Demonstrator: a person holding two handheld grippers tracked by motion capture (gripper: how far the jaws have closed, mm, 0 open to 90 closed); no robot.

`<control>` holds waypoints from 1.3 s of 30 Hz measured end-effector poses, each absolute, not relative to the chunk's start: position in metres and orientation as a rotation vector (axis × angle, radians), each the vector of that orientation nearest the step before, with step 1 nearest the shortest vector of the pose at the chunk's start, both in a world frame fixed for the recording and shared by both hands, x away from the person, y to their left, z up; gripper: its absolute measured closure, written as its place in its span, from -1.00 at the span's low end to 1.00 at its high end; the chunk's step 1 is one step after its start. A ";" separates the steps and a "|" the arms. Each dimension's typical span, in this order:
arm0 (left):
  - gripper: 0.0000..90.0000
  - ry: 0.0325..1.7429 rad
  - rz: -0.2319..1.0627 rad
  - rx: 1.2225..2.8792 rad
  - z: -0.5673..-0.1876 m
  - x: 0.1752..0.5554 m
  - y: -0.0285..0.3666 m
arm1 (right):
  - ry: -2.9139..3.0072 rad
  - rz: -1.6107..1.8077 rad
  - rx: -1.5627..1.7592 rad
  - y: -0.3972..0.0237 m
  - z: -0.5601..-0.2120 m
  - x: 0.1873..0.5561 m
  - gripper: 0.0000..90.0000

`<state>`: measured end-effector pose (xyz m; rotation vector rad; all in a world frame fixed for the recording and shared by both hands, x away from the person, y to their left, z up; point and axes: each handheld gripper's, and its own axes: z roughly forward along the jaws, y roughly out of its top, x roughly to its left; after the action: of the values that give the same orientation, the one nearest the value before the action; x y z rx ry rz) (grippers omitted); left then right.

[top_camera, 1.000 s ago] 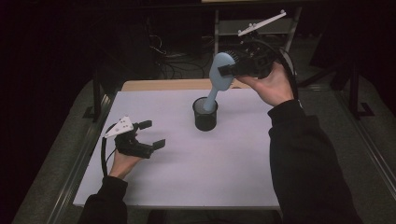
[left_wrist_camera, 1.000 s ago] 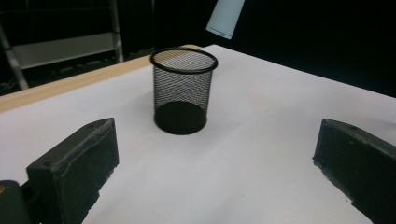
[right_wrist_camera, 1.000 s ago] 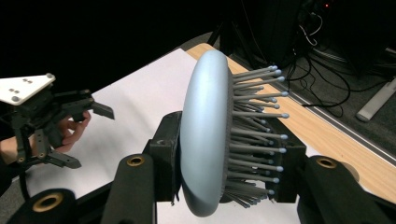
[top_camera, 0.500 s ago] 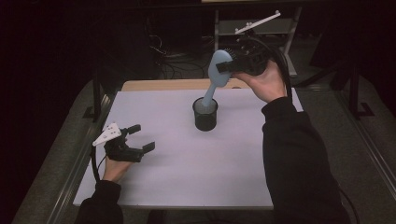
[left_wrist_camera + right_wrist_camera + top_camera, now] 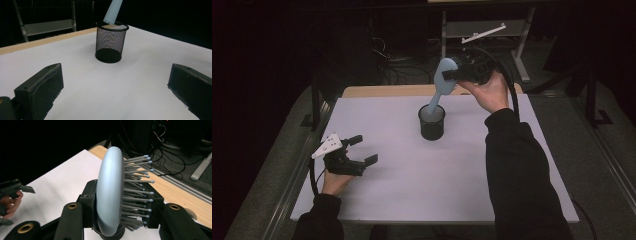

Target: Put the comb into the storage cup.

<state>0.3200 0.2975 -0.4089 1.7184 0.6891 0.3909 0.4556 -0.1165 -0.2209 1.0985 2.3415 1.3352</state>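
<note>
A pale blue hairbrush (image 5: 443, 80) stands tilted with its handle inside a black mesh cup (image 5: 431, 122) near the middle back of the white table (image 5: 422, 185). My right gripper (image 5: 451, 74) is shut on the brush's head, above and behind the cup. In the right gripper view the brush head (image 5: 110, 192) and its grey bristles sit between the jaws. My left gripper (image 5: 362, 150) rests open at the table's front left, pointing toward the cup (image 5: 110, 41), where the brush handle (image 5: 112, 11) rises from the rim.
A wooden strip (image 5: 382, 91) borders the table's far edge. Behind it lie cables and a metal frame (image 5: 482, 30) in the dark. The table's side rails (image 5: 287, 185) run along left and right.
My right gripper has come down and toward the cup with the brush, so the handle sits deeper inside. The left gripper has drifted slightly toward the front left.
</note>
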 end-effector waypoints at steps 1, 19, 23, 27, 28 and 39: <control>-1.00 0.690 0.388 1.719 -0.409 0.320 0.297 | 2.344 1.332 1.107 -0.116 -0.224 0.457 0.20; -1.00 0.692 0.383 1.720 -0.410 0.321 0.297 | 2.336 1.318 1.143 -0.118 -0.246 0.470 0.20; -1.00 0.694 0.380 1.719 -0.410 0.321 0.296 | 2.339 1.318 1.157 -0.117 -0.253 0.472 0.19; -1.00 0.694 0.380 1.720 -0.410 0.321 0.296 | 2.350 1.313 1.169 -0.116 -0.260 0.473 0.20; -1.00 0.695 0.381 1.719 -0.410 0.321 0.296 | 2.351 1.313 1.172 -0.116 -0.262 0.474 0.20; -1.00 0.699 0.379 1.719 -0.410 0.321 0.296 | 2.366 1.312 1.179 -0.112 -0.276 0.477 0.20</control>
<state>0.3213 0.2961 -0.4105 1.7195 0.6986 0.3793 0.4767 -0.1117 -0.2765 1.1794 2.3658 1.3121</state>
